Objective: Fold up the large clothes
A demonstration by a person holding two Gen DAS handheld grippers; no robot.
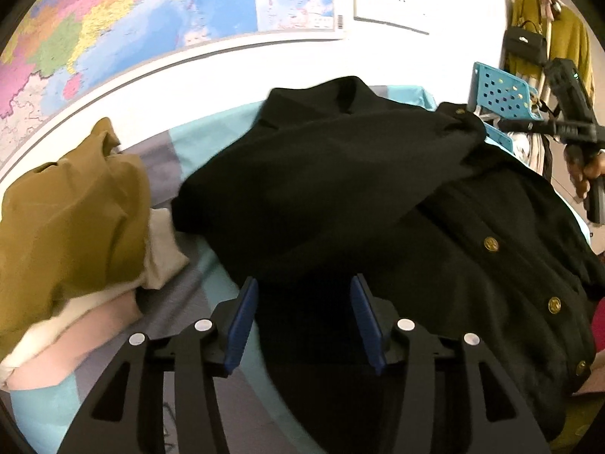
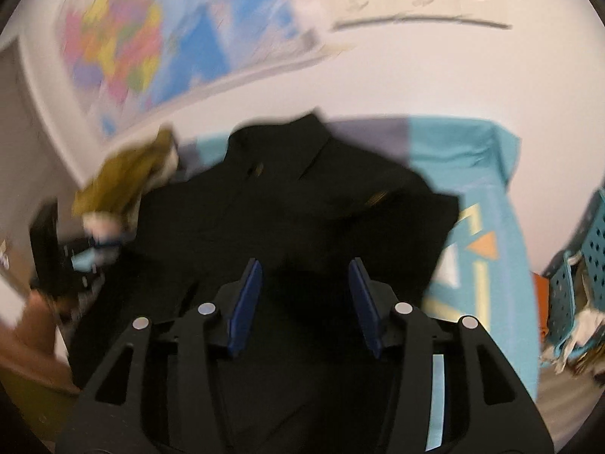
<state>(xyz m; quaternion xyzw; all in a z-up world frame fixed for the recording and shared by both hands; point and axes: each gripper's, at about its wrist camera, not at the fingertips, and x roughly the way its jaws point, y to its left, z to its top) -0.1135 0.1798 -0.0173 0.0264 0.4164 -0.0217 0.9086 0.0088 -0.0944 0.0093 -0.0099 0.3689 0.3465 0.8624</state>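
A black jacket (image 1: 340, 189) with gold buttons (image 1: 490, 243) lies spread over the teal and grey bed sheet (image 1: 196, 140), collar toward the wall. My left gripper (image 1: 304, 283) hovers over its near left part, jaws apart, and the blue pads (image 1: 242, 321) press on nothing. At the far right edge of that view a hand (image 1: 584, 178) holds the other tool. The right wrist view is blurred. There my right gripper (image 2: 305, 266) stands open above the near part of the same jacket (image 2: 302, 196), with dark cloth below the gap.
A heap of mustard, cream and pink clothes (image 1: 72, 227) lies left of the jacket. A map (image 1: 132, 19) hangs on the wall behind the bed. Blue perforated baskets (image 1: 499, 92) stand at the right, and a black handbag (image 1: 525, 43) hangs beside mustard garments.
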